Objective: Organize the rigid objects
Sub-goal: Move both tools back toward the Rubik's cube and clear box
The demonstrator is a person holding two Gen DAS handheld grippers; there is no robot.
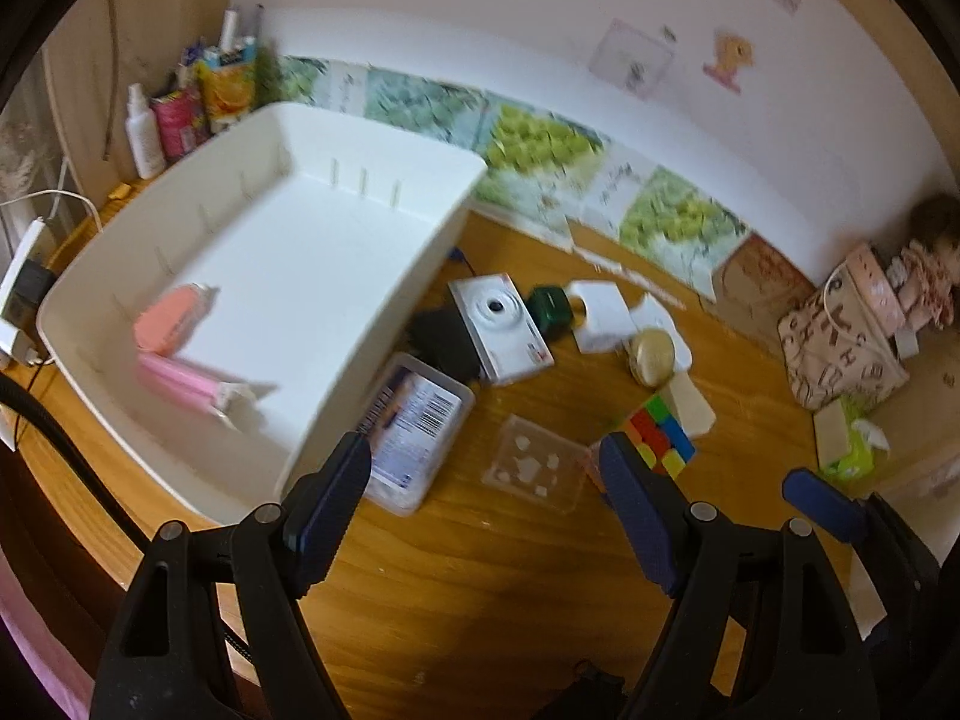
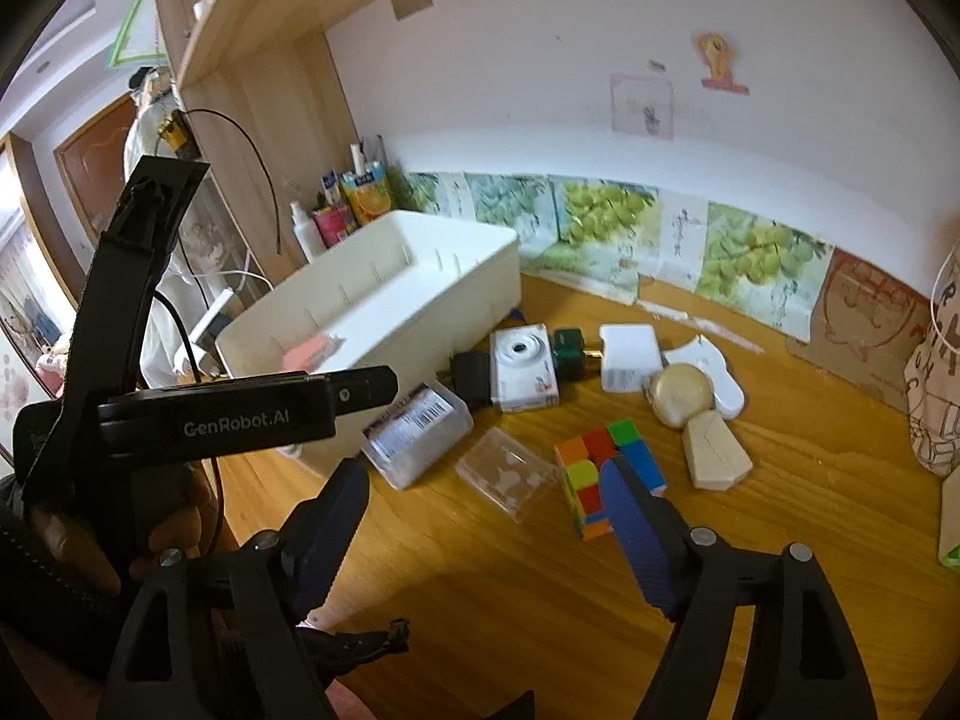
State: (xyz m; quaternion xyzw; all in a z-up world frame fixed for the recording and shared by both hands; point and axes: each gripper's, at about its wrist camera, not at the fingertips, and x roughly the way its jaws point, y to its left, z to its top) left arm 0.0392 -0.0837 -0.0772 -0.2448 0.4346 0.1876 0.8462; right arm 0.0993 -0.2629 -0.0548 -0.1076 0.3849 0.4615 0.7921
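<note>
Puzzle cube (image 2: 606, 468) untouched, both grippers' fingers (image 1: 636, 516) (image 2: 639, 534) wide — empty

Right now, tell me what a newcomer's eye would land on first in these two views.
The big white bin on the left of the wooden desk dominates, with a pink-orange item and a pink pack inside it. Next comes the bright colour cube near the front of the clutter, close to the open right gripper. Behind it sits a white camera.
</note>
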